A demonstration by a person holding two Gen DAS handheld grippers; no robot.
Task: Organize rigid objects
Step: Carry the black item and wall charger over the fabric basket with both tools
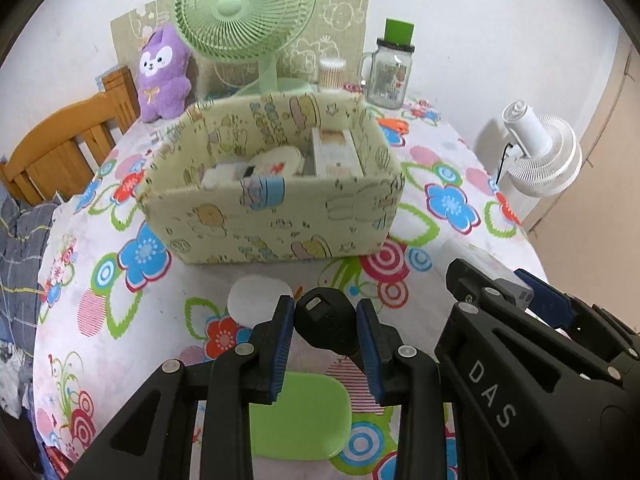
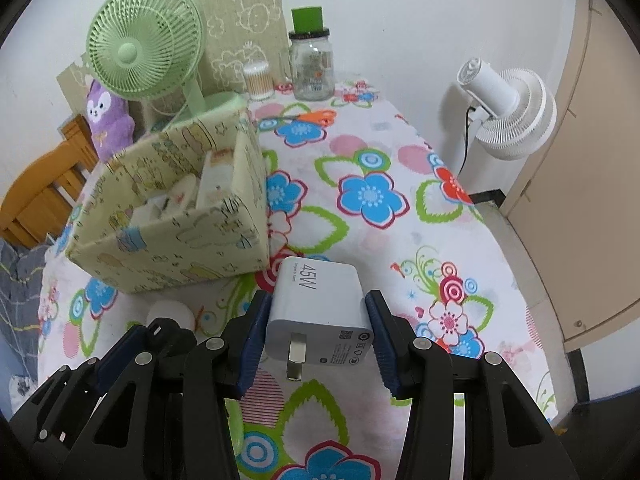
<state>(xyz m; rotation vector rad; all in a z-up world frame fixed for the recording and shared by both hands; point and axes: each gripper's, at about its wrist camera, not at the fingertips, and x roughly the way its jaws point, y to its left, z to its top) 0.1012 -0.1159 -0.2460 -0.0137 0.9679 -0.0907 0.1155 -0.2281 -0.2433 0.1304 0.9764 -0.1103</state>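
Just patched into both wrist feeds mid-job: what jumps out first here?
Both grippers are loaded: the left gripper is shut on a black rounded plastic object, and the right gripper clamps a white 45W wall charger. Just beyond them on the bright flower-print tablecloth stands a pale yellow cartoon-print fabric box already holding several white items, with a mint-green desk fan behind it.

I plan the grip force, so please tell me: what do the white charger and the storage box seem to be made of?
The white charger looks like hard matte plastic: smooth faces, rounded edges, printed "45W", metal prong. The storage box seems fabric-covered board: cartoon-printed cloth surface, thick, slightly bowed walls; the core is not visible.
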